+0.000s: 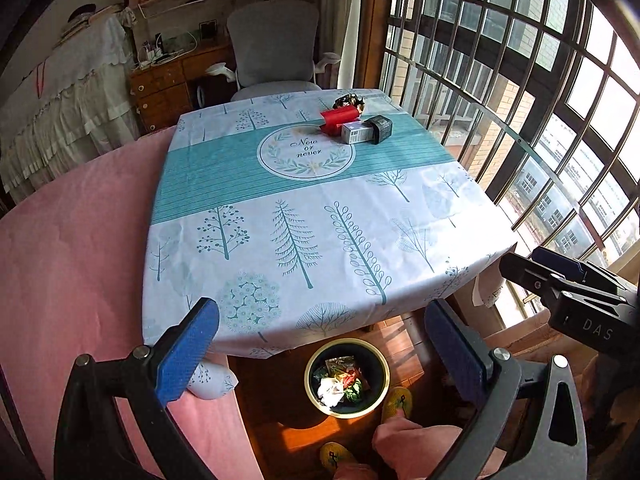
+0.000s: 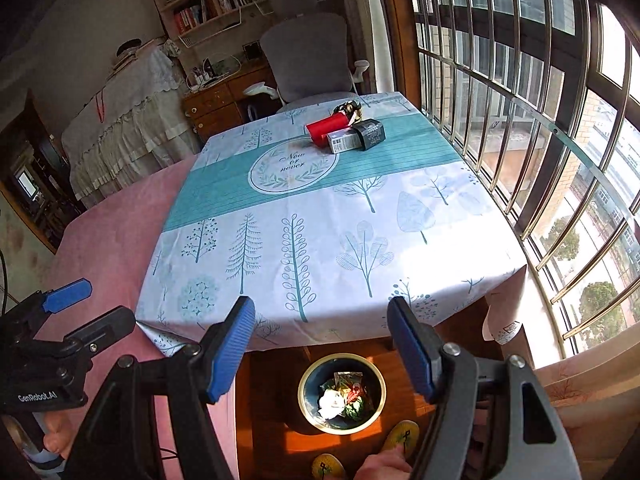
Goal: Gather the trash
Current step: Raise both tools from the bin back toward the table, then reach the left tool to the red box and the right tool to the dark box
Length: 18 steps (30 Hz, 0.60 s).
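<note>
Hovering over the near edge of the surface (image 1: 304,240), the left gripper (image 1: 320,352) has its blue-padded fingers (image 1: 188,352) spread wide with nothing between them. The right gripper (image 2: 322,350) hangs beside it, its jaws likewise wide apart and empty; in the left wrist view its dark body shows at the right edge, and in the right wrist view the left one shows at the lower left.

Below and between both pairs of fingers, a round bin (image 1: 347,378) stands on the wooden floor (image 1: 280,400) just in front of the surface. It holds trash: a crumpled white tissue (image 1: 330,392), something green and some coloured wrappers. Two yellow slippers (image 2: 402,436) and a pink-clad knee of the person sit just beside the bin.

The surface is covered by a cloth printed with trees and a teal band. At its far side, well away from the grippers, lies a small cluster: a red cylinder (image 1: 340,118) lying on its side, a white box (image 1: 356,132) touching it, a black box (image 1: 380,128) against the white one, and a crumpled dark wrapper (image 1: 349,101) just behind. A grey chair (image 1: 274,48) stands beyond the surface, and a barred window (image 1: 500,80) runs along the right.
</note>
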Available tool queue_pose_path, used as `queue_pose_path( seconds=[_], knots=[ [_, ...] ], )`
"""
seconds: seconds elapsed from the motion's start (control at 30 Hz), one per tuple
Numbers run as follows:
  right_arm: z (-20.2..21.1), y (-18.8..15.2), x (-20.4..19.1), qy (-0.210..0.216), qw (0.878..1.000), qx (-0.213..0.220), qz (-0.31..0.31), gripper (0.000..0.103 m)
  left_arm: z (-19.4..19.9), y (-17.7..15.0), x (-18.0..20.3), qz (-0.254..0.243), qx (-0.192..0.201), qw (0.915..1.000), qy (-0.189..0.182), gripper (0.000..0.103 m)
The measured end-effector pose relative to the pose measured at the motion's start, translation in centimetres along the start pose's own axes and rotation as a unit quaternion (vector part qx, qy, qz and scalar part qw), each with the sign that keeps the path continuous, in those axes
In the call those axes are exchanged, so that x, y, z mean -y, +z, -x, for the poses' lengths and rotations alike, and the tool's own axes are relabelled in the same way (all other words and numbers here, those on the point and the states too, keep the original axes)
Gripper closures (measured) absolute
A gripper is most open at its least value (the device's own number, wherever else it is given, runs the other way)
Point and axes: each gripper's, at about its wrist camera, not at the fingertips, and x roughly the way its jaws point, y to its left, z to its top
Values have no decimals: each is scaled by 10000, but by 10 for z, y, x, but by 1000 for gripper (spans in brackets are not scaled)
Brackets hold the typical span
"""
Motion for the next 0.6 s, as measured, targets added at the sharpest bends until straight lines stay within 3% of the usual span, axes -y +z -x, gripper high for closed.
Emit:
queue_pose_path(
  seconds=[0.27, 0.6],
  knots=[
    [-39, 50, 28, 194, 9981, -178, -551, 35, -34, 52, -3, 58, 26, 9999, 140, 3],
    [-153, 157, 74, 603, 9926, -703, -784, 36, -130, 155, 9, 268, -173, 9983, 497, 3]
  ],
)
